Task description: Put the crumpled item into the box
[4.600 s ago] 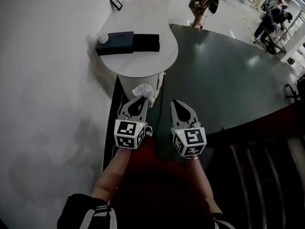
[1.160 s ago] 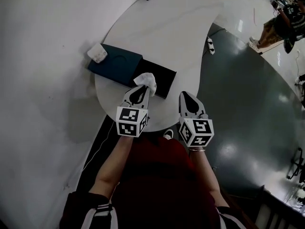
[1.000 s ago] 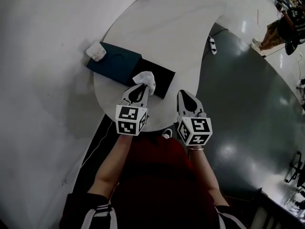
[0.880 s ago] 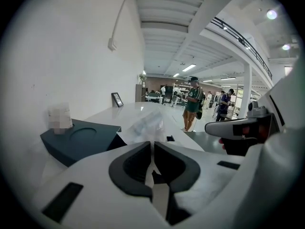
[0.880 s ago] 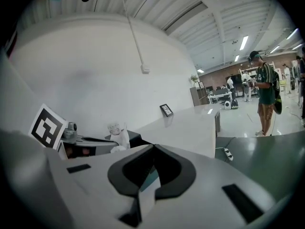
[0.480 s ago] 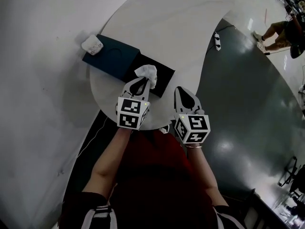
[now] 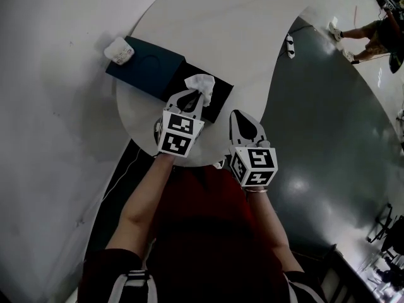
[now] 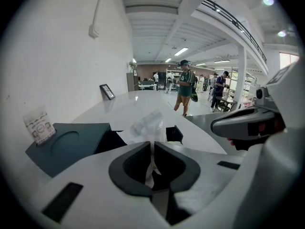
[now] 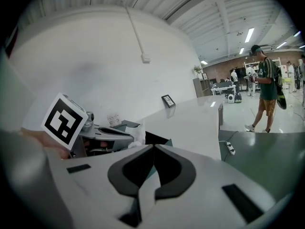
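Crumpled item [image 7: 201, 83], white, pinched between the jaws of the left gripper [image 7: 191, 95], showing right over the black box [image 7: 219, 103] on the white table [image 7: 221, 30]. Dark teal lid [image 7: 146, 67] touches the box's left side. Right gripper [image 7: 239, 115] has jaws pressed together with nothing in them, near the table edge.

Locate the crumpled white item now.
Head view, left of centre: pinched in the left claw, the crumpled item hangs over the black box.

what i see beside the work
a white curved table [image 7: 240, 49] fills the upper centre; small white packet [image 7: 118, 49] upper left, power strip [image 7: 290, 47] on the dark floor [image 7: 328, 118], a person [image 7: 366, 30] top right.
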